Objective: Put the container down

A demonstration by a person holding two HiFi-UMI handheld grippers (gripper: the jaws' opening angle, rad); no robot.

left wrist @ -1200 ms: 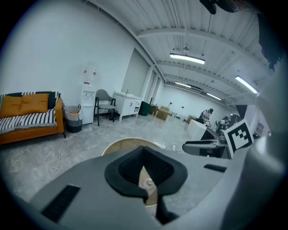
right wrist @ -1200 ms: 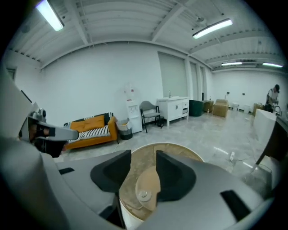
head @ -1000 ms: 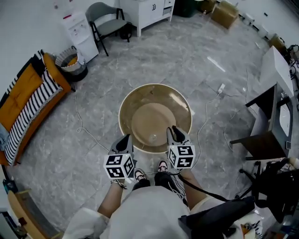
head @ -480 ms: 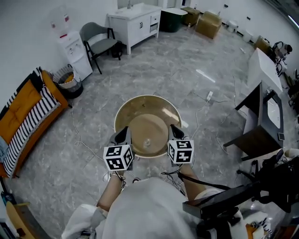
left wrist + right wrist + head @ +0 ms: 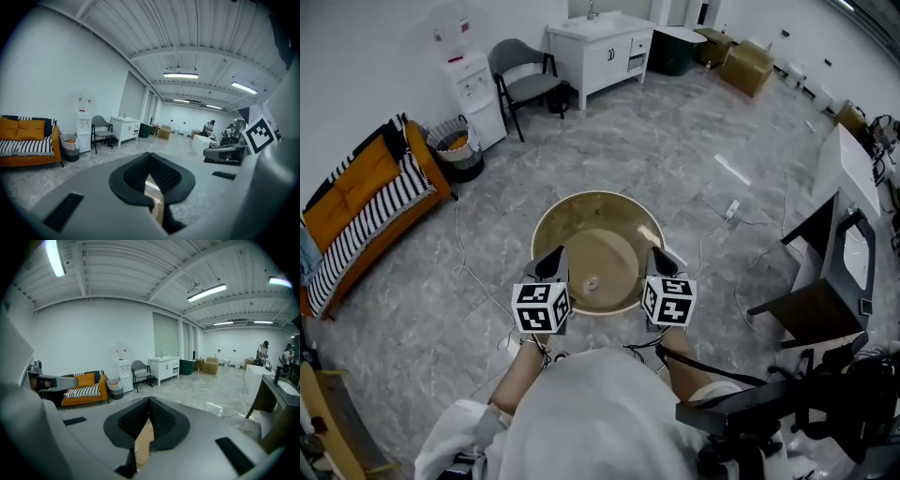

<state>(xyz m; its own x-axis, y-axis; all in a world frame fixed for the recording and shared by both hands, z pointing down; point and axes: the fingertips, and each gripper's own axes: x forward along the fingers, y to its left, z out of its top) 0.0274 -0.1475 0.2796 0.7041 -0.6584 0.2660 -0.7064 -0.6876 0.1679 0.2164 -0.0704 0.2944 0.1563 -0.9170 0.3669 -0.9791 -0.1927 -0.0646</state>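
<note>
A big round tan container (image 5: 591, 223) hangs in front of me above the grey floor, seen in the head view. My left gripper (image 5: 555, 255) is shut on its left rim and my right gripper (image 5: 657, 253) is shut on its right rim. A strip of tan rim (image 5: 158, 208) is pinched between the dark pads in the left gripper view. The right gripper view shows the same tan rim (image 5: 143, 446) clamped between its pads. Something small and pale (image 5: 592, 281) lies on the container's bottom.
An orange sofa (image 5: 356, 202) with a striped cushion stands at the left, with a bin (image 5: 455, 145), water dispenser (image 5: 478, 94), chair (image 5: 525, 80) and white cabinet (image 5: 600, 42) beyond. A dark desk (image 5: 830, 281) stands at the right. Cables (image 5: 469, 272) trail over the floor.
The right gripper's jaws have closed onto the rim. The container has come up off the floor toward my body, and the feet seen below it before are now hidden.
</note>
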